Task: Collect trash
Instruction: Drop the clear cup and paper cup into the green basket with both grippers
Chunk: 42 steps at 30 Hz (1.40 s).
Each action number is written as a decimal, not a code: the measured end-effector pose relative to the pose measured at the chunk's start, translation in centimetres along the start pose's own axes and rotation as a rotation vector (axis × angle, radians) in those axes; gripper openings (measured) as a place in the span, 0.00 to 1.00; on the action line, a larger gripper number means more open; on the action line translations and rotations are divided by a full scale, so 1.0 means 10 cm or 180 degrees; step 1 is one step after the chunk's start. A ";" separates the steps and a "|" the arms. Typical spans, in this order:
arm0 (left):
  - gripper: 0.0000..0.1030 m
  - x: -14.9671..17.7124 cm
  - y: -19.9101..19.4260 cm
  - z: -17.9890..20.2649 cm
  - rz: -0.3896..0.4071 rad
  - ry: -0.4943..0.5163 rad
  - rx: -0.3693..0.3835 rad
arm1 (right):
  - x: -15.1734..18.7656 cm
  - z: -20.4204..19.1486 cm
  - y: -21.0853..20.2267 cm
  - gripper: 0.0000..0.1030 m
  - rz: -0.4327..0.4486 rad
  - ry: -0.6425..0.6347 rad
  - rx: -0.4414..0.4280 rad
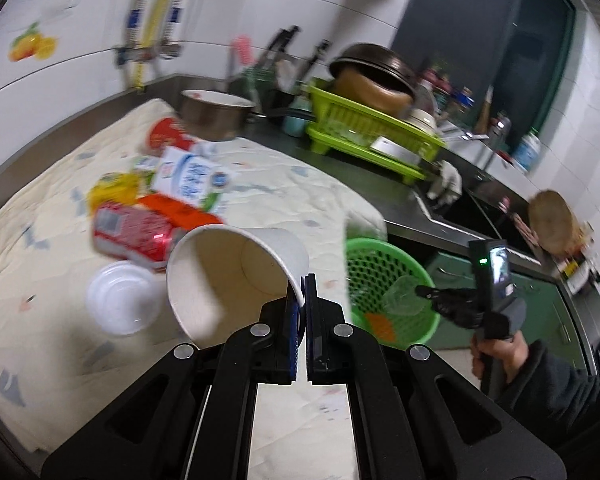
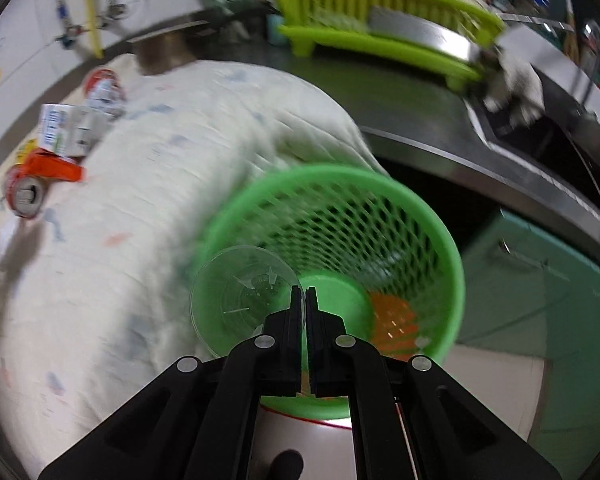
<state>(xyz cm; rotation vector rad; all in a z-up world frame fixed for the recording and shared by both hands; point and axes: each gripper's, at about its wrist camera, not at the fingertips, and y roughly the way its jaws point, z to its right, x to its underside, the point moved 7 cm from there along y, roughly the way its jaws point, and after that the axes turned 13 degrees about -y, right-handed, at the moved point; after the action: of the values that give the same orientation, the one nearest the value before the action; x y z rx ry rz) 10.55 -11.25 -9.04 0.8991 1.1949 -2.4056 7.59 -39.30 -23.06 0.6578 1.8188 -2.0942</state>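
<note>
Left tool [image 1: 303, 294] clamped on paper cup [image 1: 236, 276] rim above desk [image 1: 284, 184], right tool [image 2: 304, 300] gripping clear plastic cup [image 2: 240, 292] over green basket [image 2: 440, 240].

My right gripper [image 2: 304, 292] pinches the rim of a clear plastic cup [image 2: 242, 292], its two fingers closed on the thin wall. The cup hangs over the mouth of the green mesh basket [image 2: 440, 248], which sits just right of the cloth-covered counter [image 2: 160, 200]. Something orange [image 2: 392, 316] lies at the basket's bottom. Far left on the cloth I see a red can [image 2: 24, 196] on its side, an orange box [image 2: 54, 168] and a white carton [image 2: 66, 130]. A lime dish rack [image 2: 364, 20] stands far behind.
</note>
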 end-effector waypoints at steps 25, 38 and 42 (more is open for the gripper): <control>0.01 0.42 1.49 1.26 -0.0949 0.0566 0.0518 | 0.38 0.53 -0.17 0.28 0.0093 0.0527 0.0081; 0.02 0.88 2.32 1.34 -0.1517 0.0553 0.0371 | 0.56 0.73 -0.54 0.35 0.0262 0.0703 0.0164; 0.05 0.93 2.37 1.32 -0.1576 0.0507 0.0366 | 0.56 0.73 -0.59 0.35 0.0290 0.0707 0.0170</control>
<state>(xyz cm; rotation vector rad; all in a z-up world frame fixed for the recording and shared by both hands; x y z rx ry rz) 10.57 -36.08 -23.41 0.9299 1.4969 -2.8572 -1.22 -45.05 -20.19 1.0036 1.8108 -2.0867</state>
